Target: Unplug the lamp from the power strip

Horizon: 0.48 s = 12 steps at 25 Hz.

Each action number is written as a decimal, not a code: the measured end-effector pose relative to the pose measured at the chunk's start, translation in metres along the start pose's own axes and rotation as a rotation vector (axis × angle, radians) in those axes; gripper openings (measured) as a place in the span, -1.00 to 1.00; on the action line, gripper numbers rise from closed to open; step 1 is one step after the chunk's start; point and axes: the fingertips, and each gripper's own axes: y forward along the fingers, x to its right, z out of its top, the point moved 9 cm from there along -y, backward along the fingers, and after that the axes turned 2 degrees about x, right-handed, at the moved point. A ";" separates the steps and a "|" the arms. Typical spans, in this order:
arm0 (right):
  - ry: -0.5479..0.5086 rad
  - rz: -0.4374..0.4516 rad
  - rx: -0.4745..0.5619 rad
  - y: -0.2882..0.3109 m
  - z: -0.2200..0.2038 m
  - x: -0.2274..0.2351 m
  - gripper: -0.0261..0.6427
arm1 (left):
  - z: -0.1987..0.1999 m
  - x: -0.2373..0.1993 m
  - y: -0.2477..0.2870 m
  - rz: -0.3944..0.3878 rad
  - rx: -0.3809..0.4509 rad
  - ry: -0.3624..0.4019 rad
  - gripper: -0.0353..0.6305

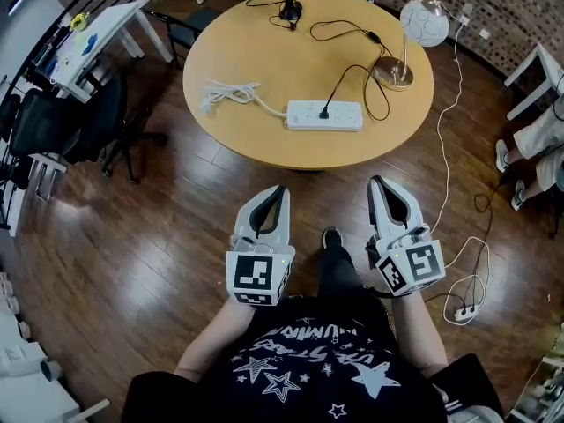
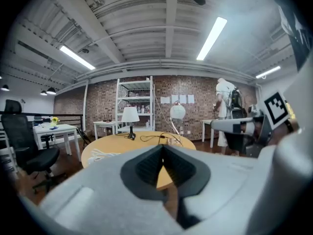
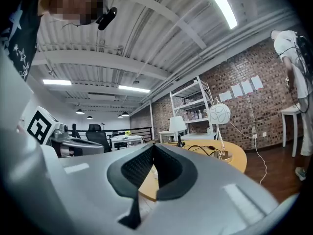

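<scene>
Nothing of the task is done yet. Both claws hang close in front of the person's body, over the wooden floor [image 1: 176,236] and short of the surface's [image 1: 238,42] near edge. The forearms are bent at the waist, the marker cubes face up, and the tips aim forward at the surface.

The left claw [image 1: 280,189] is closed tip to tip and holds nothing. The right claw [image 1: 377,181] is likewise pressed together and empty.

Ahead of the claws and roughly between their lines, well apart from both, the white power strip [image 1: 324,115] lies flat near the surface's front rim. One black plug [image 1: 324,110] sits in it. Its black cord [image 1: 352,69] loops back toward the right, apparently to the globe-shaded lamp [image 1: 424,22] beyond the right claw, though the tangle makes that hard to trace.

What is left, as I judge it, is everything: step in, steady the strip, pinch the plug and pull it out.
</scene>
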 end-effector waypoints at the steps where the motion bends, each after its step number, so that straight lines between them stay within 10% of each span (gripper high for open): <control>1: -0.001 0.005 -0.004 0.009 -0.001 0.009 -0.89 | -0.001 -0.002 0.013 0.006 -0.008 0.002 -0.88; 12: 0.019 0.075 -0.084 0.091 -0.015 0.114 -0.89 | -0.007 -0.012 0.137 0.089 -0.113 0.012 -0.88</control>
